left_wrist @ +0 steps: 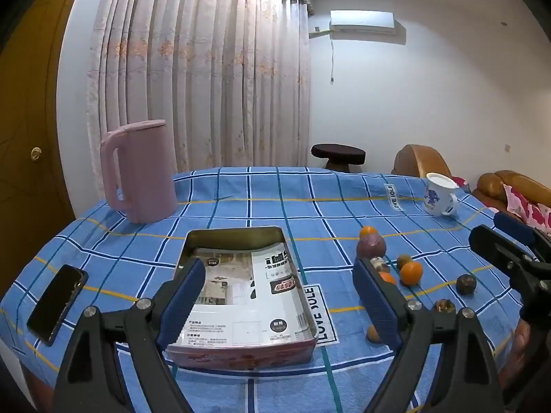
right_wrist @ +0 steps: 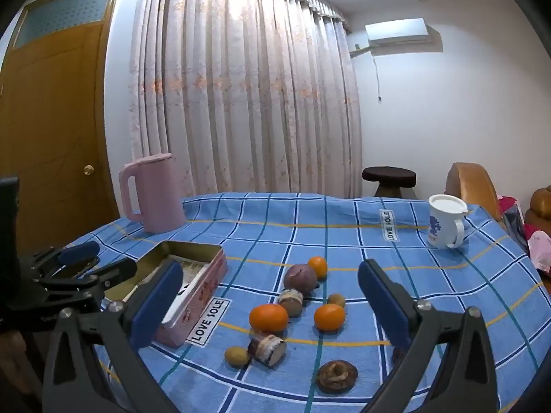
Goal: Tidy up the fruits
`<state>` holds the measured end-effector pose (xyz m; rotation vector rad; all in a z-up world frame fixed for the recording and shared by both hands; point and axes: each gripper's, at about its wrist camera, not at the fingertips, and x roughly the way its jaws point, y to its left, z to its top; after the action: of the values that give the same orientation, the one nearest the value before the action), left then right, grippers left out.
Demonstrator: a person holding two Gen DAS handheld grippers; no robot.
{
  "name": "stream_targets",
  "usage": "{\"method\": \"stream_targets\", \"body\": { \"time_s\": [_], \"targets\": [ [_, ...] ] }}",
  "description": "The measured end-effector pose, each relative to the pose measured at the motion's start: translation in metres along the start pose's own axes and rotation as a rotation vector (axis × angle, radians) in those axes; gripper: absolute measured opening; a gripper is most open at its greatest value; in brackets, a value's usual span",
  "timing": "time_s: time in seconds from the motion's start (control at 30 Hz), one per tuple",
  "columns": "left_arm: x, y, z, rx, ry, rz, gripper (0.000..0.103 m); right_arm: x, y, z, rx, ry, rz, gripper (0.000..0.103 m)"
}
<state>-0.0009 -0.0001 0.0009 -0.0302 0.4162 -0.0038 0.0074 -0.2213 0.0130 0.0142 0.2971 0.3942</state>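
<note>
In the left wrist view, the left gripper's right finger (left_wrist: 377,304) covers most of an orange (left_wrist: 387,278) behind its tip and part of a small brownish fruit (left_wrist: 373,333) lower down, so only slivers of each show. The small piece (left_wrist: 378,263) at that fingertip is too blurred to name. The tin box (left_wrist: 299,292) has its near left corner hidden behind the other finger (left_wrist: 182,304). In the right wrist view, a dark thing (right_wrist: 397,353) peeks out from under the right finger, possibly another mushroom. The printing on the paper inside the tin is too small to read.
</note>
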Motion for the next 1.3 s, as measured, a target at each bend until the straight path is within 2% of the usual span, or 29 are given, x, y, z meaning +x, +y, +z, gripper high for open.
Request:
{"method": "stream_targets", "body": {
  "time_s": [0.07, 0.1, 0.27, 0.37, 1.3],
  "targets": [
    [0.0, 0.0, 0.0, -0.005, -0.001, -0.002, 0.089, 0.002, -0.001, -0.001, -0.001, 0.01, -0.002, 0.103],
    [0.007, 0.005, -0.002, -0.02, 0.023, -0.012, 0.089, 0.003, -0.002, -0.002, -0.002, 0.018, -0.005, 0.103],
    [0.012, 0.001, 0.0, -0.012, 0.023, -0.004, 0.088, 0.008, -0.004, -0.006, -0.007, 0.053, -0.002, 0.103],
    [0.004, 0.001, -0.004, -0.014, 0.009, -0.006, 0.088, 0.013, -0.015, -0.009, 0.021, 0.066, -0.031, 0.103],
    [0.006, -0.001, -0.009, -0.007, 0.026, -0.01, 0.089, 0.017, -0.016, -0.021, 0.056, 0.089, -0.031, 0.103]
  ]
}}
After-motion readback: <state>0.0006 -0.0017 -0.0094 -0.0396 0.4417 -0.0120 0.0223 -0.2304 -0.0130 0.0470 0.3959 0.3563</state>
